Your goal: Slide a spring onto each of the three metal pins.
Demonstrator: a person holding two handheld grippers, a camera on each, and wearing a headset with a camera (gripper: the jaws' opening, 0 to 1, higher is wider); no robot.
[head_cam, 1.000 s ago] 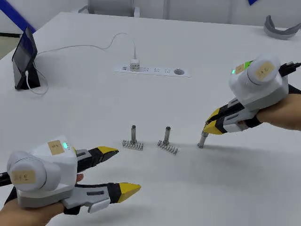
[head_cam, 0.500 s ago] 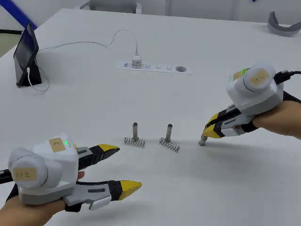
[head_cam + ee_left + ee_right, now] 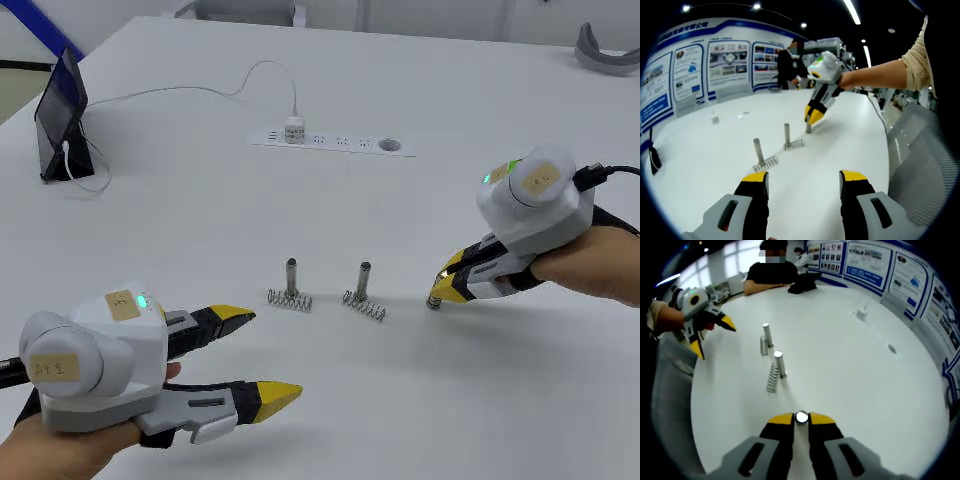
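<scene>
Two metal pins [image 3: 291,272] [image 3: 364,277] stand upright mid-table. A spring [image 3: 290,298] [image 3: 364,307] lies flat at the foot of each. My right gripper [image 3: 445,286] is low over the third pin [image 3: 435,301], to their right. In the right gripper view the jaws are shut around that pin's round top [image 3: 801,417]; I cannot make out a spring on it. My left gripper [image 3: 262,355] hovers open and holds nothing at the near left, short of the pins. The left gripper view has its jaws [image 3: 804,177] wide apart, facing the pins [image 3: 758,149] [image 3: 787,135] and the right gripper [image 3: 812,117].
A white power strip [image 3: 325,142] with a plugged charger [image 3: 294,128] and cable lies behind the pins. A tablet on a stand [image 3: 62,115] is at the far left, and a grey curved object [image 3: 605,50] at the far right corner. A person [image 3: 772,272] sits across the table.
My right gripper has sunk down along the third pin, so less of the pin shows below its tips. The left gripper has hardly moved. The head camera has shifted a little.
</scene>
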